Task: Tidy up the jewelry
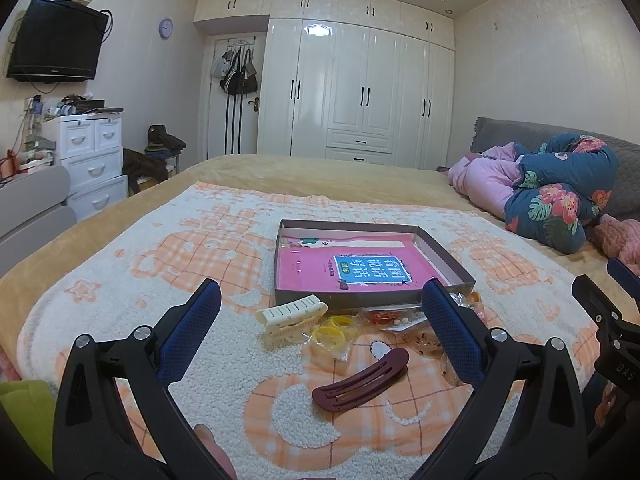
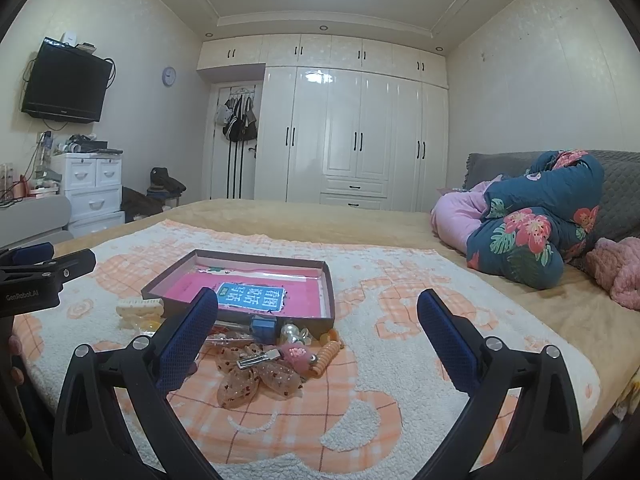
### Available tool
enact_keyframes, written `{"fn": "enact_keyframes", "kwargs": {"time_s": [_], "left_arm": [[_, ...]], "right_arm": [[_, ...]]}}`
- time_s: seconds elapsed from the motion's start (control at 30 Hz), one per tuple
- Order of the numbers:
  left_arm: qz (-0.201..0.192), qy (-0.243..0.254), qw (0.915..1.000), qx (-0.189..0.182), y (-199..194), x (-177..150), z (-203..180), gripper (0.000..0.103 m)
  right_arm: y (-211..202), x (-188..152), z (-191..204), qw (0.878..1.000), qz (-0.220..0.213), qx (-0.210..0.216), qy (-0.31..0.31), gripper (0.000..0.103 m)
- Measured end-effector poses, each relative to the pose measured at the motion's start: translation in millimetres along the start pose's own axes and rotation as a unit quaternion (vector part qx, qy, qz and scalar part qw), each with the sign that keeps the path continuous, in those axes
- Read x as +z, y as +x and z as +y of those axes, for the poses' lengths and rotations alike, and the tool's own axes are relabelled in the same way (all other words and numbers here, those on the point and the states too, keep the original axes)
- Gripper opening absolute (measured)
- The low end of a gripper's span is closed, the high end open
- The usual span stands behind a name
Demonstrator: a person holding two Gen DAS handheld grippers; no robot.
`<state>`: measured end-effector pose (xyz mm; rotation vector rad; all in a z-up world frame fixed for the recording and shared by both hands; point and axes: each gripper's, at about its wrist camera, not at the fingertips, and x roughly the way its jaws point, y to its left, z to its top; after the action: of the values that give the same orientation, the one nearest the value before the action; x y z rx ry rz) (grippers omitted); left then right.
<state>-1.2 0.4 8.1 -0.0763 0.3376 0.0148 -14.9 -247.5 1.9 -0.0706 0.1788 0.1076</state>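
Both grippers, left gripper (image 1: 320, 300) and right gripper (image 2: 316, 310), spread their fingers wide, empty; the left gripper's right finger (image 1: 450, 328) hides part of the bagged trinkets (image 1: 394, 316) before the box (image 1: 376, 300).

A home bedroom: a bed (image 1: 320, 176) with a rolled quilt (image 1: 560, 184), a white wardrobe (image 1: 360, 88), a wall television (image 1: 56, 40) and a plastic drawer unit (image 1: 92, 156).

Even ceiling light, glare on wardrobe doors (image 1: 352, 76); sharp focus; strong fisheye bending, dark corners.
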Motion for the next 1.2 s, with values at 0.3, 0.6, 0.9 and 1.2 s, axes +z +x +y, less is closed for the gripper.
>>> {"fn": "enact_keyframes", "kwargs": {"time_s": [0.3,0.6,0.9,1.2], "left_arm": [[0.0,-0.001,1.0,0.001,3,7,-2,0.092],[-0.002,-0.001,1.0,0.001,1,0,1,0.092],[-0.003,-0.001,1.0,0.002,1,1,1,0.092],[-0.004,-0.004,1.0,0.002,-1,0,2,0.092]], "right_arm": [[-2,3,0,1.0,-0.004,0.0,-0.004,0.097],[-4,2,2,1.0,-0.004,-0.001,-0.005,0.097],[-3,1,2,1.0,-0.004,-0.001,-0.004,0.097],[-3,1,2,1.0,-0.001,0.001,-0.003,0.097]]}}
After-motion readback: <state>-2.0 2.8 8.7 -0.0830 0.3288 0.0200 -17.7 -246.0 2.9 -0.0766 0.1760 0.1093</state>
